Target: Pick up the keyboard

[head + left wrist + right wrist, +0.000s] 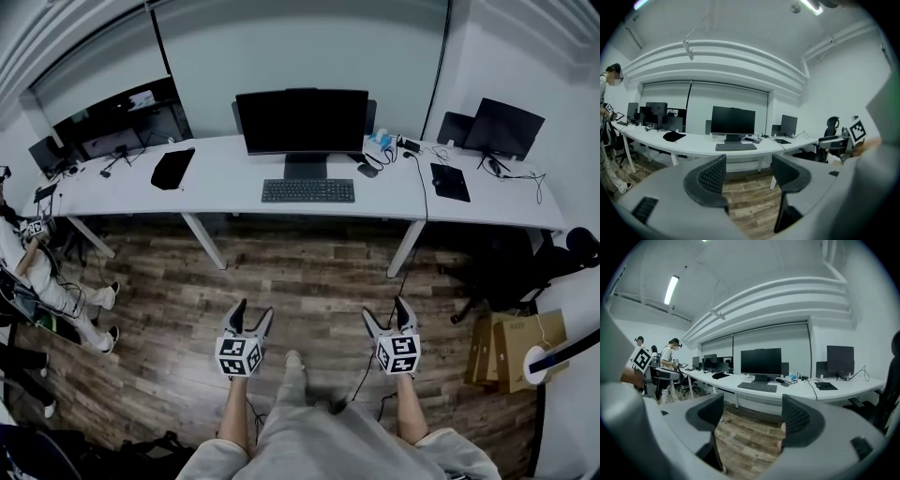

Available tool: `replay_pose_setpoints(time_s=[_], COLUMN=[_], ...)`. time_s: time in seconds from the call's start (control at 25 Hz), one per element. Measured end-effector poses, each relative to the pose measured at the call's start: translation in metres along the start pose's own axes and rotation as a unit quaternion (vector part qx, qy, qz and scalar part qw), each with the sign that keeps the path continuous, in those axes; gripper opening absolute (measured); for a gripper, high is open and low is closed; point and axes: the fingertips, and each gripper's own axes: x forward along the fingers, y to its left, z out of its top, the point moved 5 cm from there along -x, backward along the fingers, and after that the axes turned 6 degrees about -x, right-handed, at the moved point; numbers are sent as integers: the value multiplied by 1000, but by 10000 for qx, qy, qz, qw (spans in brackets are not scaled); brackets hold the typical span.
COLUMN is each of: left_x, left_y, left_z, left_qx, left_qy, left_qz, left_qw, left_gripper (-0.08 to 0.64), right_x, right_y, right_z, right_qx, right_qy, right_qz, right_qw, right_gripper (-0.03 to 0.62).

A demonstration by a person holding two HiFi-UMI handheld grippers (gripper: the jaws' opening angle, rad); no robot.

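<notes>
Left tongs [253, 315], right tongs [384, 312]: both wide open, empty, above floor [309, 281]. Keyboard [307, 190]: on worktop [220, 178], well apart. Step: approach, apparently. Next: reach keyboard, straddle its ends.

black keyboard [307, 190], flat on white desk [225, 178], front of monitor [302, 122]

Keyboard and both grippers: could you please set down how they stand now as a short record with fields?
keyboard: lies flat on the white desk, in front of the monitor, untouched
left gripper: over the wooden floor, short of the desk, jaws open, empty
right gripper: beside it, jaws open, empty
task stage: keyboard not yet reached
</notes>
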Motion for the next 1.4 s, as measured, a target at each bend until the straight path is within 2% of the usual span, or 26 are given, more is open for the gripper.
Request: replay_pose_setpoints(time_s=[0.56, 1.12, 1.4], left_x=[110, 233, 282], left_y=[51, 136, 177], left_z=[27, 88, 105], left_qx=[-10, 5, -16], left_qy=[18, 132, 154], left_qz=[-150, -450, -513], left_qw=[9999, 9989, 9986], left_gripper=[301, 301, 301], right_x=[106, 240, 298], right_y=[-31, -44, -45], right_z=[20, 67, 76], right_qx=[-100, 10, 26], right_qy=[87, 195, 284], right_qz=[-139, -437, -520], right_qw=[9998, 9989, 9982], right_gripper=[376, 375, 376])
